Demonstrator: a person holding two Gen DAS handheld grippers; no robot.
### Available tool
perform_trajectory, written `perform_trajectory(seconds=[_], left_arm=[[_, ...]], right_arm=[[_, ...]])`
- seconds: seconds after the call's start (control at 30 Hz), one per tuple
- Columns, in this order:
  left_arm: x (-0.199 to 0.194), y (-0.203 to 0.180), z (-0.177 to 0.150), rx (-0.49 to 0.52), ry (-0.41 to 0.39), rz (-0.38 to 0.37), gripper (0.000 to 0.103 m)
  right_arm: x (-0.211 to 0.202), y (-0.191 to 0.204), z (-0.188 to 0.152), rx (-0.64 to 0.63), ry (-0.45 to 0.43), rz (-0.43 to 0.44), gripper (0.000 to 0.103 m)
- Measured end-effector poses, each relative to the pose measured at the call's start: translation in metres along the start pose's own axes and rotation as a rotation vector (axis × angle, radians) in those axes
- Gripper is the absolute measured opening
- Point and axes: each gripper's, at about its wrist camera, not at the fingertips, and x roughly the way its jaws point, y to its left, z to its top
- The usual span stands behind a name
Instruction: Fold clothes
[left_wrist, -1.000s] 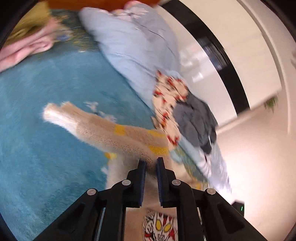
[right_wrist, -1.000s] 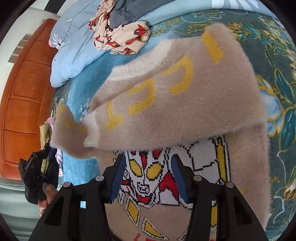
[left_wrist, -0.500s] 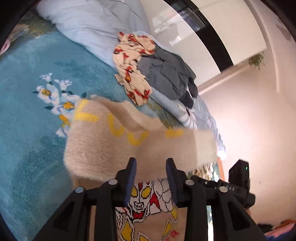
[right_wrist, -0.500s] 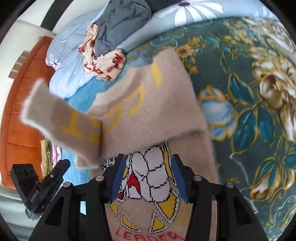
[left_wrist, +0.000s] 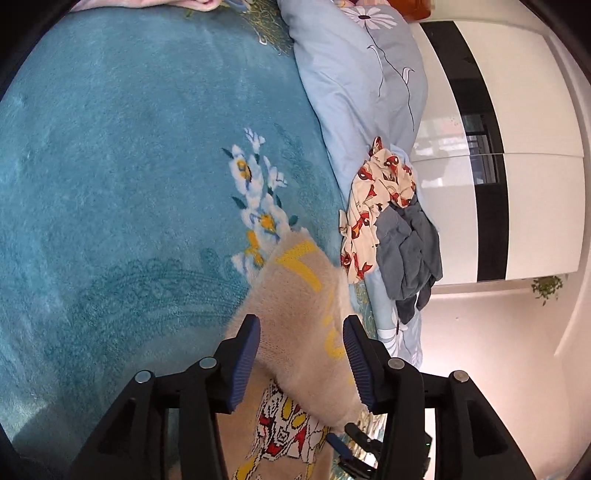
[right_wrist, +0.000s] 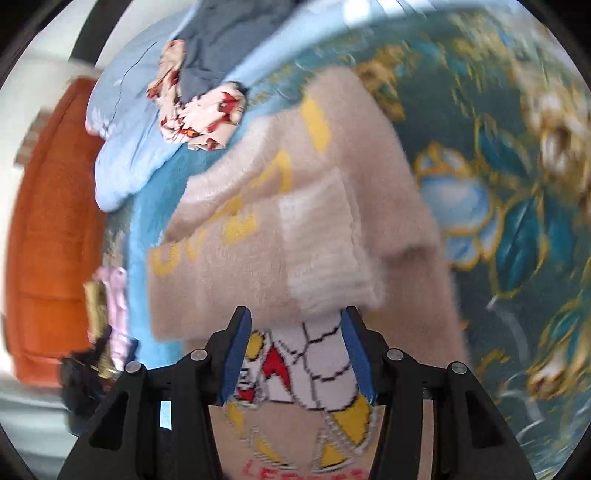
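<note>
A beige fuzzy sweater (right_wrist: 280, 236) with yellow letters and a cartoon face lies on the bed, both sleeves folded across its chest; one white cuff (right_wrist: 325, 243) lies on top. It also shows in the left wrist view (left_wrist: 303, 332). My left gripper (left_wrist: 301, 363) is open and empty just above the folded sleeve. My right gripper (right_wrist: 295, 354) is open and empty over the cartoon face print (right_wrist: 306, 373). The right wrist view is blurred by motion.
A teal floral blanket (left_wrist: 129, 166) covers the bed. A pale blue pillow (left_wrist: 354, 81) lies beyond, with a cream patterned garment (left_wrist: 373, 206) and a grey garment (left_wrist: 410, 251) heaped beside it. Pink and yellow folded clothes (right_wrist: 110, 295) lie near an orange headboard (right_wrist: 51, 236).
My left gripper carried the sleeve across the sweater, opened and let it go; the sleeve now lies folded on the chest. The left gripper has drawn back. The right gripper stayed open.
</note>
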Motion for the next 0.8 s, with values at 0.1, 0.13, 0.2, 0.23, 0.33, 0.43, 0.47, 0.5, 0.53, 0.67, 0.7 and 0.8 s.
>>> perform_trajectory(seconds=[0.1, 0.13, 0.2, 0.23, 0.33, 0.43, 0.47, 0.5, 0.53, 0.67, 0.7, 0.8], left_arm=[[0.0, 0.002, 0.0, -0.018, 0.001, -0.008, 0.052], [0.001, 0.001, 0.0, -0.012, 0.006, -0.003, 0.053], [0.002, 0.0, -0.001, -0.002, 0.013, -0.001, 0.053], [0.002, 0.0, -0.001, 0.0, 0.015, 0.0, 0.053], [0.007, -0.001, -0.002, 0.013, 0.025, 0.035, 0.054], [0.017, -0.01, -0.007, 0.081, 0.056, 0.091, 0.054], [0.02, -0.014, -0.009, 0.107, 0.067, 0.11, 0.054], [0.024, -0.017, -0.011, 0.134, 0.08, 0.129, 0.056], [0.027, -0.021, -0.014, 0.164, 0.095, 0.148, 0.057], [0.043, -0.029, -0.023, 0.245, 0.158, 0.212, 0.06], [0.045, -0.03, -0.025, 0.256, 0.169, 0.22, 0.06], [0.049, -0.03, -0.027, 0.27, 0.187, 0.229, 0.06]], right_arm=[[0.009, -0.006, 0.0, 0.041, -0.011, 0.024, 0.052], [0.009, -0.008, 0.004, 0.073, -0.042, 0.039, 0.052], [0.006, -0.011, 0.011, 0.145, -0.108, 0.075, 0.052], [0.002, -0.005, 0.013, 0.139, -0.134, 0.082, 0.052], [-0.011, 0.013, 0.016, 0.104, -0.209, 0.096, 0.05], [-0.009, 0.039, 0.024, -0.005, -0.223, 0.016, 0.049], [-0.006, 0.046, 0.028, -0.031, -0.226, -0.019, 0.049], [-0.004, 0.052, 0.031, -0.056, -0.229, -0.054, 0.048], [-0.002, 0.059, 0.035, -0.081, -0.232, -0.09, 0.043], [-0.003, 0.071, 0.044, -0.132, -0.221, -0.13, 0.011], [-0.009, 0.074, 0.043, -0.165, -0.236, -0.13, 0.011], [-0.028, 0.084, 0.038, -0.275, -0.288, -0.138, 0.011]])
